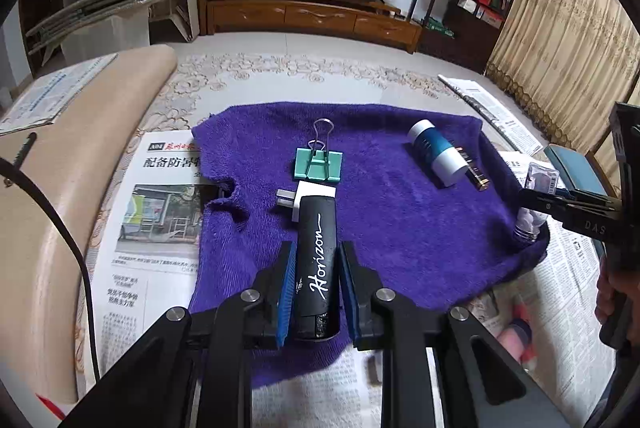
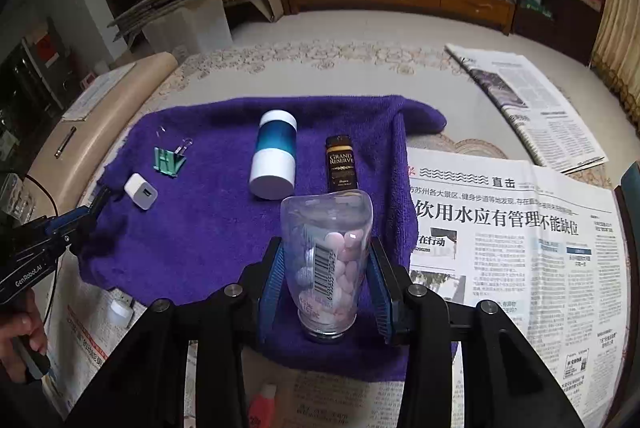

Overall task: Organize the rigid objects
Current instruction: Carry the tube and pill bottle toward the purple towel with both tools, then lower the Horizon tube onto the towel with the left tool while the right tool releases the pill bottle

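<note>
A purple towel (image 1: 400, 228) (image 2: 192, 236) lies over newspapers. My left gripper (image 1: 317, 256) is shut on a black "Horizon" tube (image 1: 318, 252) that points away over the towel, its far end by a white charger (image 1: 310, 194) (image 2: 140, 191). Beyond the charger lies a green binder clip (image 1: 320, 164) (image 2: 170, 160). My right gripper (image 2: 326, 252) (image 1: 534, 198) is shut on a clear pill bottle (image 2: 328, 260) (image 1: 536, 204), held cap down at the towel's right edge. A blue and white canister (image 2: 276, 156) (image 1: 436, 156) and a small dark bottle (image 2: 341, 164) (image 1: 474, 168) lie on the towel.
Newspapers (image 2: 500, 248) (image 1: 160, 228) cover the surface around the towel. A beige cushioned edge (image 1: 60, 188) runs along the left. A pink item (image 2: 264, 404) and a small white item (image 2: 120, 310) lie near the front. A person's hand (image 2: 20, 332) grips the left tool.
</note>
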`<state>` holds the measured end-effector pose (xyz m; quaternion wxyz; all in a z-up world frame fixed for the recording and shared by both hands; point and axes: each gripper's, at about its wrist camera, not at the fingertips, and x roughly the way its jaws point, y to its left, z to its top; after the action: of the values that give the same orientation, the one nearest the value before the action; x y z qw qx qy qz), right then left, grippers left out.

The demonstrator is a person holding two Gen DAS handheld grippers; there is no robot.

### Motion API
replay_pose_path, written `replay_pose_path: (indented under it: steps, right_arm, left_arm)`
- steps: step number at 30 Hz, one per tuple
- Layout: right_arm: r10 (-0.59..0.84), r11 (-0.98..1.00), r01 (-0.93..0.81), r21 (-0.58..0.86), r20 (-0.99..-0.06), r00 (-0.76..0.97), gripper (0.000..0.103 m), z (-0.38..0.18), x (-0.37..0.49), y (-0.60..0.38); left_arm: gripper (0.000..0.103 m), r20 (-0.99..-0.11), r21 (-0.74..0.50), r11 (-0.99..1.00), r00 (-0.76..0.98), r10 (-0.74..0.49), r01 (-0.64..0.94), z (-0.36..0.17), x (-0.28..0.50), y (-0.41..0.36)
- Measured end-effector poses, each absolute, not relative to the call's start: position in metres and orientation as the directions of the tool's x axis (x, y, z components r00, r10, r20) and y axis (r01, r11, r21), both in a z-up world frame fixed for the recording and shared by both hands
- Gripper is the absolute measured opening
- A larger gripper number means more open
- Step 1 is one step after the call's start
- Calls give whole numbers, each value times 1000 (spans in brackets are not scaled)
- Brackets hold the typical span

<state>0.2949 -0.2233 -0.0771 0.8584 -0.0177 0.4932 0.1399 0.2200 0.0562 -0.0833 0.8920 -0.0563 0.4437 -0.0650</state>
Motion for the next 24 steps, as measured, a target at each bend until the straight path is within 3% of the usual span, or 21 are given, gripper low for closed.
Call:
replay_pose_path:
  steps: [24]
  right_arm:
    - [155,920,-392,18,-935,320,40,-113,329,-181]
  left_arm:
    - [21,-844,-99,984,512,-160,146,-118,244,44]
